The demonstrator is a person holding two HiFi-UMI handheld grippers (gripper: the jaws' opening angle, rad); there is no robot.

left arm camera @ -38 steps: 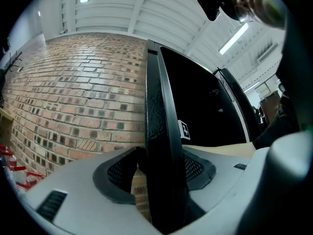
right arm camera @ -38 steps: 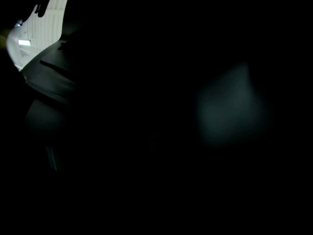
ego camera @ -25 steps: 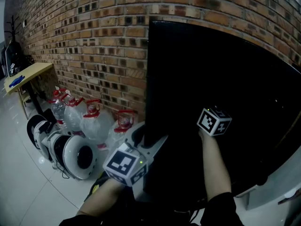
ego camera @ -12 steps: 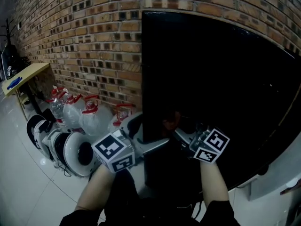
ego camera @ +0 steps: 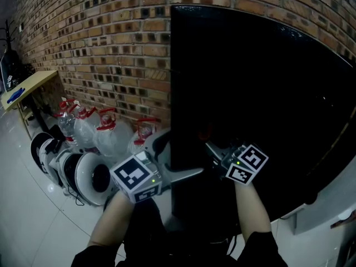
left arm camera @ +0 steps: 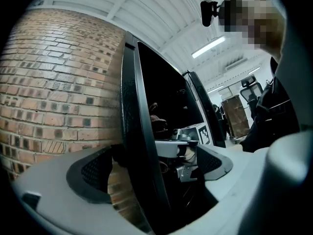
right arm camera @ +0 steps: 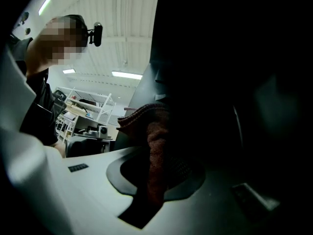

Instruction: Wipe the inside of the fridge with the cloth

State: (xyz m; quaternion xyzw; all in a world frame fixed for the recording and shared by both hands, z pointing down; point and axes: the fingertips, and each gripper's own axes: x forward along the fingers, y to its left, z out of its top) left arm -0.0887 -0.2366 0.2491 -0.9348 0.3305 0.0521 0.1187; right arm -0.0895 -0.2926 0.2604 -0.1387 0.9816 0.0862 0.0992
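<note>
- Right gripper (right arm camera: 156,177) has dropped down the fridge (ego camera: 256,82) front, clamped on the cloth (right arm camera: 155,143), at 3 o'clock of the left gripper (left arm camera: 154,173).
- Left jaws have just been opening and stand wide, astride the door edge (left arm camera: 139,126), which runs 12 to 6.

One black fridge (ego camera: 267,93) fills the right of the head view, set against one brick wall (ego camera: 111,38). Two grippers show at bottom centre, the left gripper (ego camera: 175,160) and the right gripper (ego camera: 214,149). Each bears one marker cube (ego camera: 136,178), two cubes in all. Two forearms (ego camera: 114,221) come in from the bottom edge. One reddish-brown cloth (right arm camera: 156,146) shows in the right gripper view. At centre left of the head view, four clear water jugs (ego camera: 108,141) with red caps stand along the wall's foot. Below them are about three round white appliances (ego camera: 89,177); they overlap, so that count is unsure. At the upper left is one wooden table (ego camera: 33,85) with one blue thing (ego camera: 15,92) on it.
</note>
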